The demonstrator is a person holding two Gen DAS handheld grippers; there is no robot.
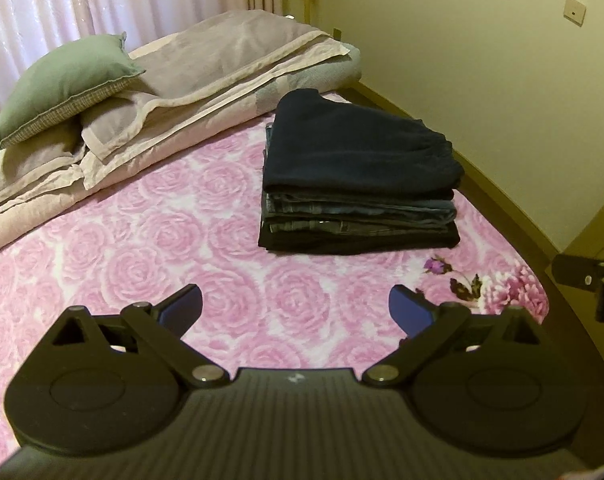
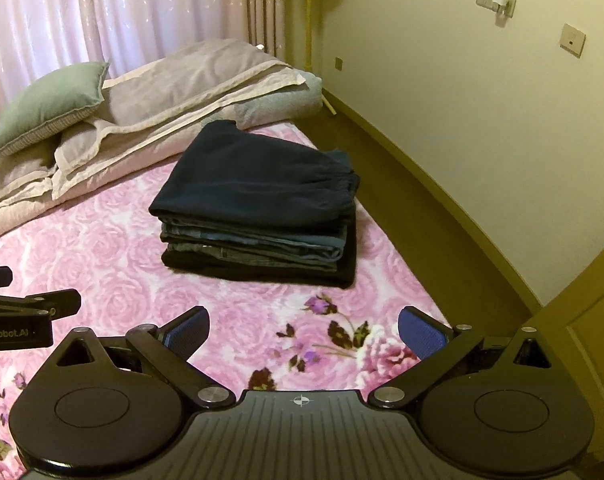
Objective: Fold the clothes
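Pink rose-patterned bedspread (image 1: 149, 224) carries a stack of folded clothes (image 1: 358, 184), set toward the bed's right edge near the wall. Top item is dark navy; denim layers lie beneath, with a black garment at the bottom. Left gripper (image 1: 295, 308) hovers over the bedspread short of the stack, blue-padded fingers (image 1: 185, 304) spread wide, holding nothing. Right gripper (image 2: 304, 330) likewise stands apart and empty above the floral border. Partial lettering "enRobot.AI" is legible on the left gripper's body in the right wrist view. Green cushion (image 1: 61, 84) rests on folded beige bedding (image 1: 205, 76) by the curtains.
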